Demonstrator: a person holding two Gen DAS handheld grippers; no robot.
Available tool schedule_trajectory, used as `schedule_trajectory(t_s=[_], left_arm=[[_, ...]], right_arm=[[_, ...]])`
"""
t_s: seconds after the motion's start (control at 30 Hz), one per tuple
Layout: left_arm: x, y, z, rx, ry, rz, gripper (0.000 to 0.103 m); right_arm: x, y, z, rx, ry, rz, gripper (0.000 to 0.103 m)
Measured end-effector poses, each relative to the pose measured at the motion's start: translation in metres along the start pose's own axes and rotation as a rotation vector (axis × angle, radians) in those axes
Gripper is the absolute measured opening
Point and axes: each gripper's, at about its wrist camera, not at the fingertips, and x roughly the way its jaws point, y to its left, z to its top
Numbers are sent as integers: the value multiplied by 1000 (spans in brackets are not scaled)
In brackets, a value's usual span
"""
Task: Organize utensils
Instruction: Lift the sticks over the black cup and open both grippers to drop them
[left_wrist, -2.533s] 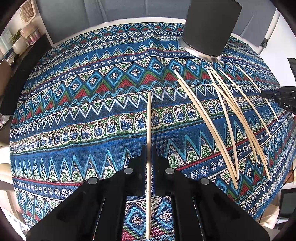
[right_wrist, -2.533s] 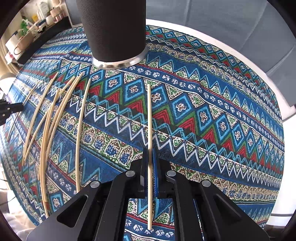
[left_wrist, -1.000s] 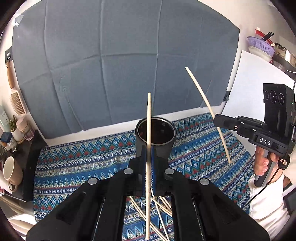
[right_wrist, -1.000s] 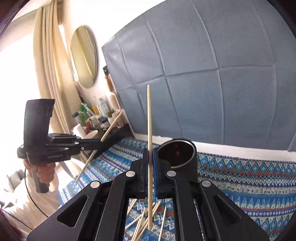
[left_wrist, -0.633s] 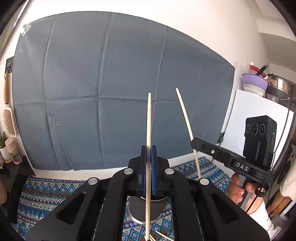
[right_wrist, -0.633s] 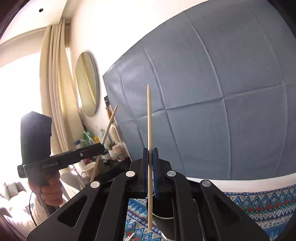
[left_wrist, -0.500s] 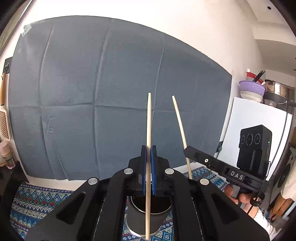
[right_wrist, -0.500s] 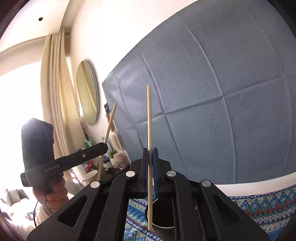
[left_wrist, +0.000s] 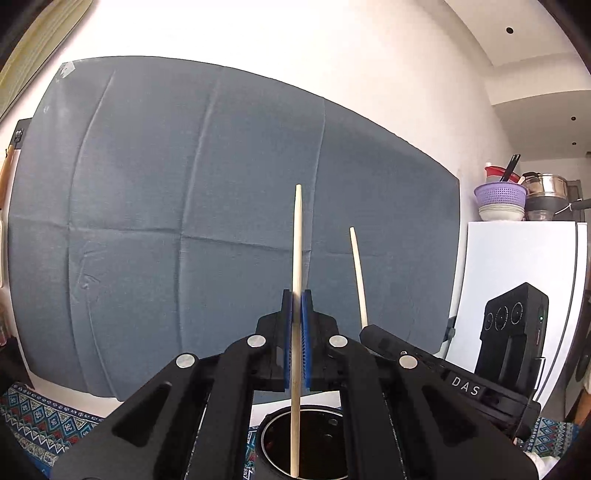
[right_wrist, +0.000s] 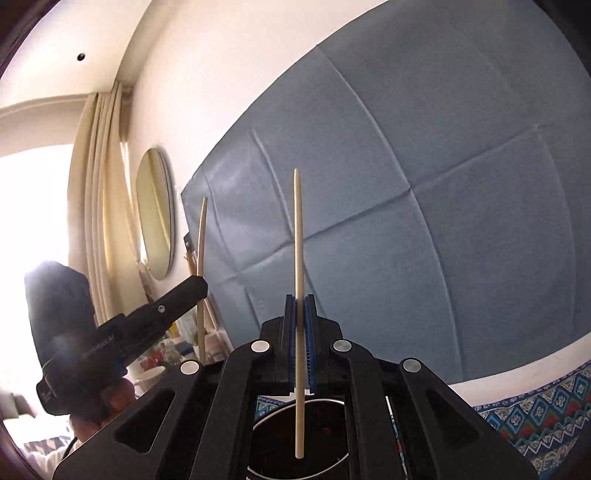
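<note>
My left gripper (left_wrist: 296, 295) is shut on a pale wooden chopstick (left_wrist: 297, 251), held upright. Its lower end hangs over the open mouth of a dark round holder cup (left_wrist: 317, 446) right below. My right gripper (right_wrist: 300, 299) is shut on another chopstick (right_wrist: 298, 243), also upright, with its lower end over the same cup (right_wrist: 321, 435). In the left wrist view the right gripper (left_wrist: 364, 330) and its chopstick (left_wrist: 357, 269) stand close on the right. In the right wrist view the left gripper (right_wrist: 201, 282) and its chopstick (right_wrist: 201, 236) stand on the left.
The patterned blue tablecloth (left_wrist: 40, 417) shows at the lower edges, also in the right wrist view (right_wrist: 535, 417). A grey-blue cloth (left_wrist: 184, 221) hangs on the wall behind. A white fridge (left_wrist: 517, 266) with bowls on top stands at the right. A round mirror (right_wrist: 155, 214) hangs at the left.
Both grippers lifted their chopsticks off the table, tilted them upright and came together over the cup. The loose chopsticks on the cloth have dropped out of view.
</note>
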Motion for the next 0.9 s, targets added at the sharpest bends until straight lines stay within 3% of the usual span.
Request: schedule_trajectory(t_s=[0.2, 0.53, 0.67, 0.7, 0.73, 0.77, 0.9], left_arm=[[9, 10, -16, -18, -45, 15, 5], [23, 9, -40, -8, 0, -6, 5], [19, 7, -41, -2, 24, -12, 23], [18, 7, -40, 3, 21, -3, 24], [16, 7, -37, 1, 21, 0, 29], [14, 8, -34, -9, 24, 3, 37], [3, 8, -18, -18, 6, 23, 50]], right_arm=[[8, -10, -14, -1, -18, -9, 5], [10, -21, -27, 9, 10, -11, 6], [6, -20, -22, 14, 8, -14, 9], [5, -21, -20, 19, 6, -19, 12], [2, -21, -17, 23, 4, -25, 31], [-1, -21, -15, 28, -1, -34, 57], [-15, -13, 1, 32, -31, -44, 67]])
